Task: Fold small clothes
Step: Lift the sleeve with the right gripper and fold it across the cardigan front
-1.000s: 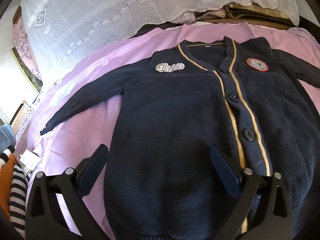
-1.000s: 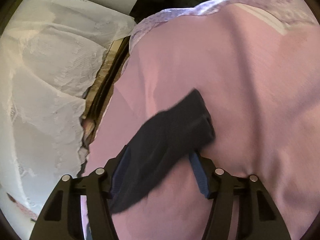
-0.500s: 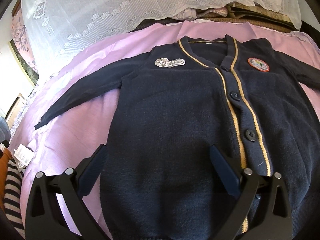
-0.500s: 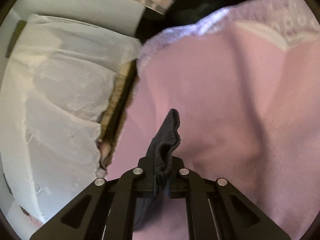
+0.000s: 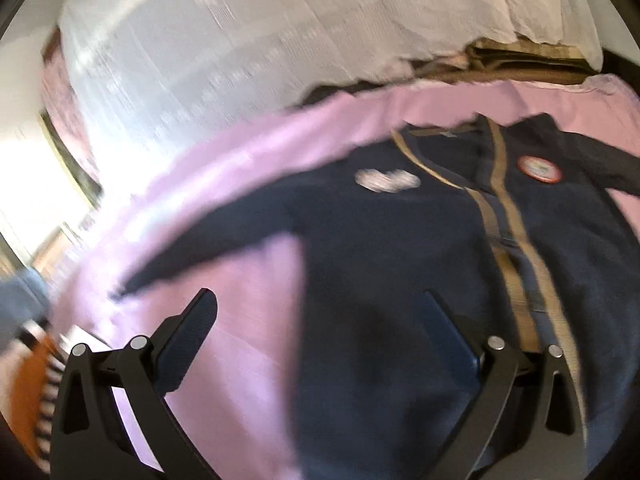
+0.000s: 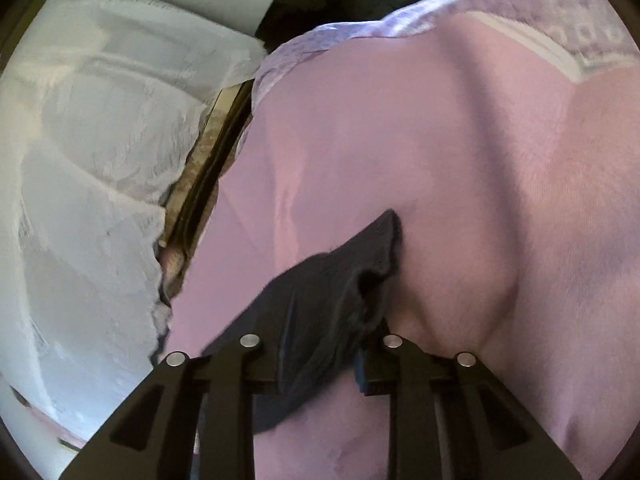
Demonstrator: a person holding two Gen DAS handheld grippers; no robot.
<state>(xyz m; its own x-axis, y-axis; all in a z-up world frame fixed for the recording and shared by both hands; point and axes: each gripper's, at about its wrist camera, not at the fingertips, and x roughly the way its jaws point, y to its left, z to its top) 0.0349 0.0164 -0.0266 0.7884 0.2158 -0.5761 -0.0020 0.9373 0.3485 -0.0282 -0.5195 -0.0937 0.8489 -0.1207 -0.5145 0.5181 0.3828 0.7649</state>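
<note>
Navy cardigan (image 5: pixel 400 264) flat on pink sheet (image 5: pixel 240 320); left tool (image 5: pixel 320 320) wide; right tool (image 6: pixel 316 360) part-open around cuff (image 6: pixel 360 264).

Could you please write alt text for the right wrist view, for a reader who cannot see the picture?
The sleeve cuff of a navy garment lies bunched between the fingers of the right gripper, on a pink sheet. The jaws stand partly apart around the cloth. White lace fabric fills the left side.

My left camera looks forward over the cardigan (image 5: pixel 400 260) from low, near its hem. My right camera looks down, close on one sleeve (image 6: pixel 332 304). Both share the pink sheet (image 5: pixel 248 280).
</note>
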